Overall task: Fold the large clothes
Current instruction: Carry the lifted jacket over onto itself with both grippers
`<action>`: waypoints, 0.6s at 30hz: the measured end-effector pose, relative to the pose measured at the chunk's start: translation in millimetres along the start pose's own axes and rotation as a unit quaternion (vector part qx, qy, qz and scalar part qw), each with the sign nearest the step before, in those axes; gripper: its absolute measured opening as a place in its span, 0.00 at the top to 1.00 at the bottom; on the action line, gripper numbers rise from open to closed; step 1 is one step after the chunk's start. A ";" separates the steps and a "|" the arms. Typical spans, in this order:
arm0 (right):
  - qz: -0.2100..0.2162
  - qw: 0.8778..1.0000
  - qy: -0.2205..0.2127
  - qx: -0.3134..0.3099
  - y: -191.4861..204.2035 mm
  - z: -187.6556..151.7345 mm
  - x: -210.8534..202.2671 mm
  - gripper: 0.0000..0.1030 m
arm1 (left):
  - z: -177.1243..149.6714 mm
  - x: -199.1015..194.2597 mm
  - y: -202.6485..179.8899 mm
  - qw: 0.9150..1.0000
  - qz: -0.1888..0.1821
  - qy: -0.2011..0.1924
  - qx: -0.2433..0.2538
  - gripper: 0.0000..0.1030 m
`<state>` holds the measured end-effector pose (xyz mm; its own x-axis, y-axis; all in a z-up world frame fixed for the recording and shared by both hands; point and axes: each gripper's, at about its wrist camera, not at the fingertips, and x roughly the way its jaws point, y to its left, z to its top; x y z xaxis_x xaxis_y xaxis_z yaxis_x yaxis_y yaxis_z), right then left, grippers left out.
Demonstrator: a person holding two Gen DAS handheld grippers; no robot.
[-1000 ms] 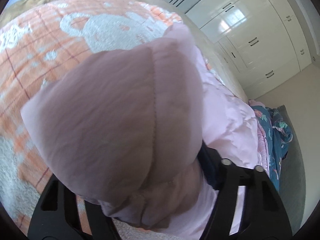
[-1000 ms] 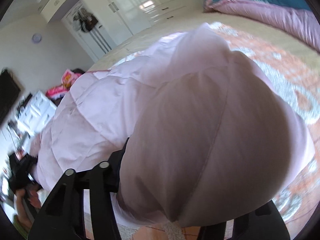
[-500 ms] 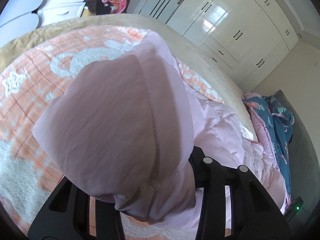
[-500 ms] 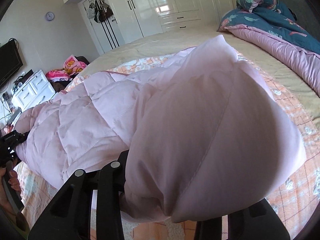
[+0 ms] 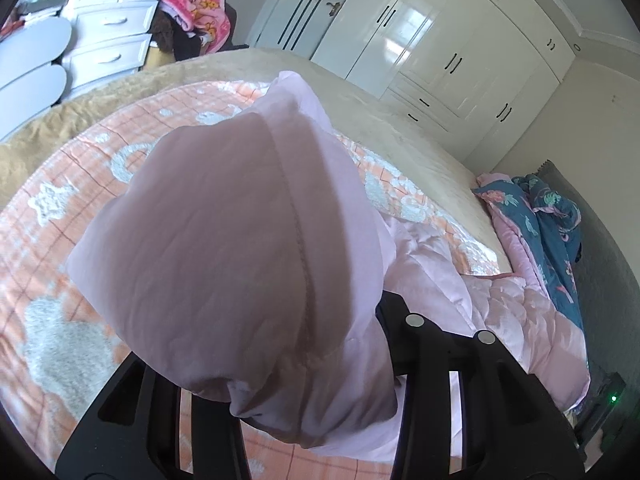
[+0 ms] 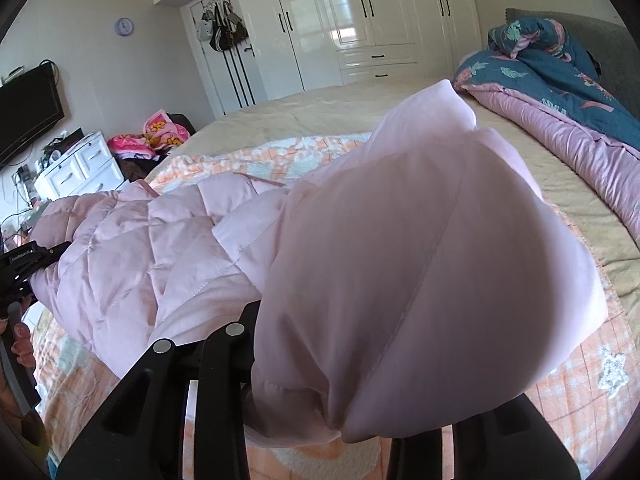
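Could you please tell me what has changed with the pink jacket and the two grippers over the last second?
Both grippers, left gripper and right gripper, closed further on the pink jacket and lifted its hood end off the orange blanket. The quilted body still lies there.

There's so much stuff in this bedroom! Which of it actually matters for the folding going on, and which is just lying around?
Part of the job:
- pink quilted jacket
- left gripper and right gripper, each clamped on the jacket
- orange checked blanket beneath it

Just lying about:
- blue floral quilt
- bright pink clothes
- white drawers
- wardrobe
- wall clock
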<state>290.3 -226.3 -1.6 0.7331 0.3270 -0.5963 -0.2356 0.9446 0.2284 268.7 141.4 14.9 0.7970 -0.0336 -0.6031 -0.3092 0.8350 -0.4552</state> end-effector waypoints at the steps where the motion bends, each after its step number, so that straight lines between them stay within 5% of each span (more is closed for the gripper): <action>1: 0.000 1.000 0.000 -0.001 1.4 -1.1 -3.6 0.69 | -0.9 -4.0 -0.2 1.000 0.001 0.000 0.003 0.69; 18: 0.010 1.000 0.003 -0.015 15.2 -33.5 -57.2 0.69 | -29.3 -58.9 15.8 1.000 0.002 0.006 0.020 0.69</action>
<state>223.4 -229.7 10.2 0.7239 0.3460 -0.5969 -0.2692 0.9382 0.2174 201.7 140.5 24.0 0.7895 -0.0368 -0.6127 -0.2909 0.8566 -0.4263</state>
